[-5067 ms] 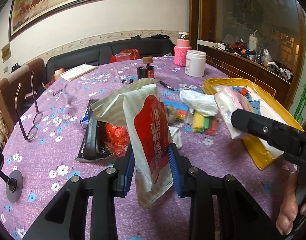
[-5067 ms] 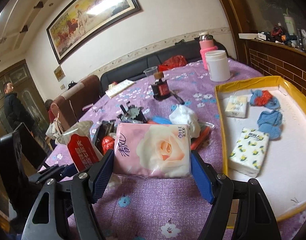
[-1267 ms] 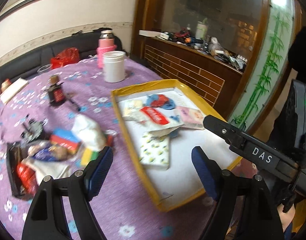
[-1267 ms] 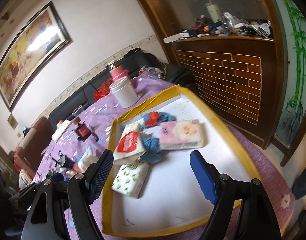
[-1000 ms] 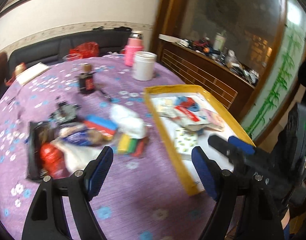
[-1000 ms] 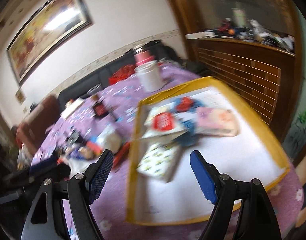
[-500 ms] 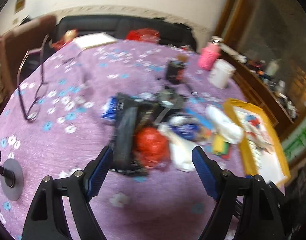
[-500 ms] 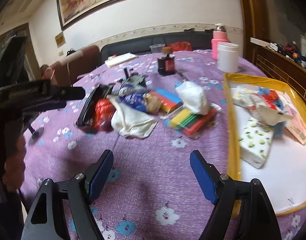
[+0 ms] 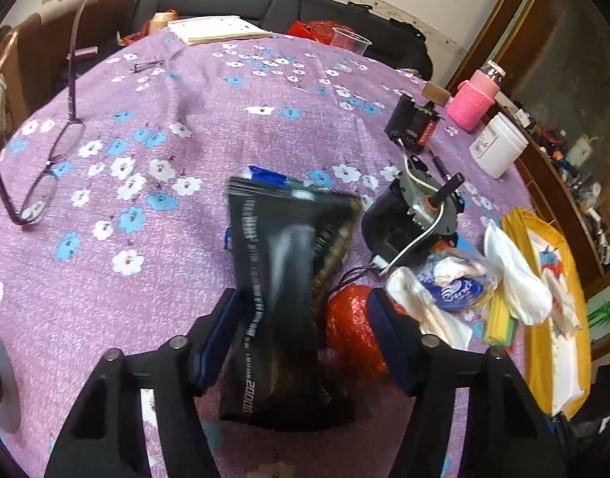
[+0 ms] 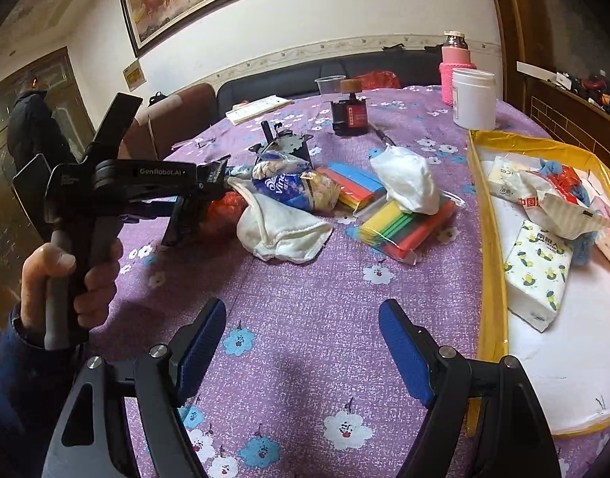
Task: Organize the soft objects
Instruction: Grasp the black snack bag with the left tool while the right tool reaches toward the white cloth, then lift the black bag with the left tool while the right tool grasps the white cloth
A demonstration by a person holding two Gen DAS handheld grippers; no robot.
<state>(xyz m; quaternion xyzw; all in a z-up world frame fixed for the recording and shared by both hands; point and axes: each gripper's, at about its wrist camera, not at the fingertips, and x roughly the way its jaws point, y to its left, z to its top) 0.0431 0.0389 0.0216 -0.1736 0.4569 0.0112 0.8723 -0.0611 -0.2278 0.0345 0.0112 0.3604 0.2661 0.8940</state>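
My left gripper (image 9: 305, 334) is open, its jaws on either side of a black foil pouch (image 9: 279, 279) and a red crinkly bag (image 9: 350, 326) on the purple floral tablecloth. It also shows in the right wrist view (image 10: 209, 177), reaching into the pile. My right gripper (image 10: 303, 342) is open and empty above bare cloth. The pile holds a white cloth (image 10: 281, 227), a blue snack bag (image 10: 289, 187), a white wad (image 10: 408, 179) and coloured sponge packs (image 10: 404, 219). The yellow tray (image 10: 490, 239) at right holds tissue packs (image 10: 538, 267) and a red-and-white bag (image 10: 552, 199).
A small motor with wires (image 9: 416, 219), a black bottle (image 10: 348, 113), a white jar (image 10: 474, 97), a pink-sleeved bottle (image 10: 454, 67) and a plastic cup (image 10: 329, 83) stand behind the pile. Glasses (image 9: 46, 167) and a book (image 9: 217, 30) lie at the far left.
Both grippers released their packs into the tray and swung back left to the pile. My left gripper has dropped low around the black pouch.
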